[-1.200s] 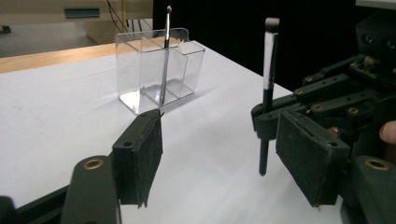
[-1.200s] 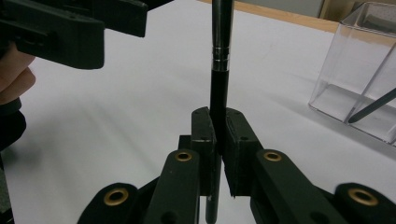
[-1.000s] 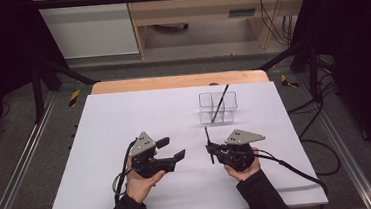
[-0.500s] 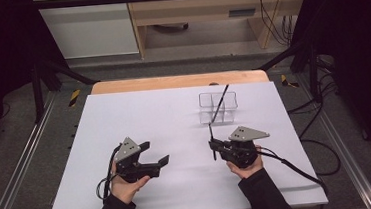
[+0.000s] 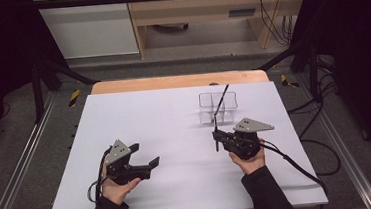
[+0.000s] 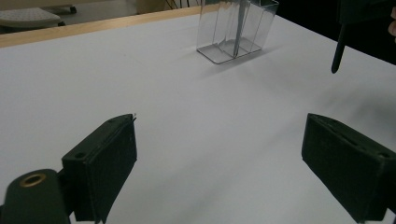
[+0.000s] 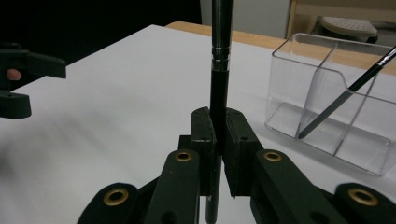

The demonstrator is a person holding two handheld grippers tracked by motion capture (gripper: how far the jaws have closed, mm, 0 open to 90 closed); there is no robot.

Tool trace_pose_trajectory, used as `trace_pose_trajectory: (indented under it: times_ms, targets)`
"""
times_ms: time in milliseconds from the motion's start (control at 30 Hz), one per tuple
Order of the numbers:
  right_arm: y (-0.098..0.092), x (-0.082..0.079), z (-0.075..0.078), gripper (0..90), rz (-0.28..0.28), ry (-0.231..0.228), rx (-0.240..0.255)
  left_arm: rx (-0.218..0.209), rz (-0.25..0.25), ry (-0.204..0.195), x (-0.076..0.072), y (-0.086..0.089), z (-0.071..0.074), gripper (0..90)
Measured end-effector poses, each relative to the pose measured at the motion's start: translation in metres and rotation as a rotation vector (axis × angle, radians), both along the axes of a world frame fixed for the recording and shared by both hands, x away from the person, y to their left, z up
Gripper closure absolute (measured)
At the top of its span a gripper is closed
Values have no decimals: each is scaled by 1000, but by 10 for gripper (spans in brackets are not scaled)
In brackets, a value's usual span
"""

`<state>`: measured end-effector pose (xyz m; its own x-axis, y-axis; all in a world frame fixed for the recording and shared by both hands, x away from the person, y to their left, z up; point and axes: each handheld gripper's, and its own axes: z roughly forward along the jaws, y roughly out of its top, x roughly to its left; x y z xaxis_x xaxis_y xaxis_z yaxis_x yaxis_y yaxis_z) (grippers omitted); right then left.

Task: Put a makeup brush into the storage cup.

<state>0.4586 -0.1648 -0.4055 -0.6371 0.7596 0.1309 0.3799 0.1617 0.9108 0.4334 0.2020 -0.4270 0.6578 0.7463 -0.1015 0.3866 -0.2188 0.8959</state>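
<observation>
Clearly, the right gripper (image 5: 217,141) has its jaws pinched on a black pen (image 7: 219,60), which stands upright between the two pads. In the right gripper view the pen rises straight out of the closed jaws, a silver band ringing its barrel above the grip, and a short length of it pokes out below them. In the high view the same pen shows as a thin dark stick at the front of that gripper, held over the white worktop (image 5: 174,120).

Beyond the right jaws and a little to one side stands a clear plastic organizer (image 5: 218,107) with divided compartments. A second dark pen (image 7: 345,95) leans at a slant inside one of them, its lower end resting on the floor of that compartment and its upper end sticking out above the rim.

Meanwhile the left gripper (image 5: 145,155) has its jaws spread wide, and they have just been opening, with nothing between them but bare worktop. In the left gripper view the organizer stands well ahead of these jaws, and the tip of the held pen hangs off to their far right. Both grippers are well apart from each other.
</observation>
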Motion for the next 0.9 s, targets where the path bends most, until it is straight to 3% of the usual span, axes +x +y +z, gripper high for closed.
trace_pose_trajectory:
  times_ms: [600, 900]
  targets:
    - [-5, 26, 18, 841, -105, -45, 77, 13, 41, 12, -2, 18, -6, 92]
    - [1, 41, 31, 841, -146, -69, 81, 21, 45, 14, -2, 20, -7, 88]
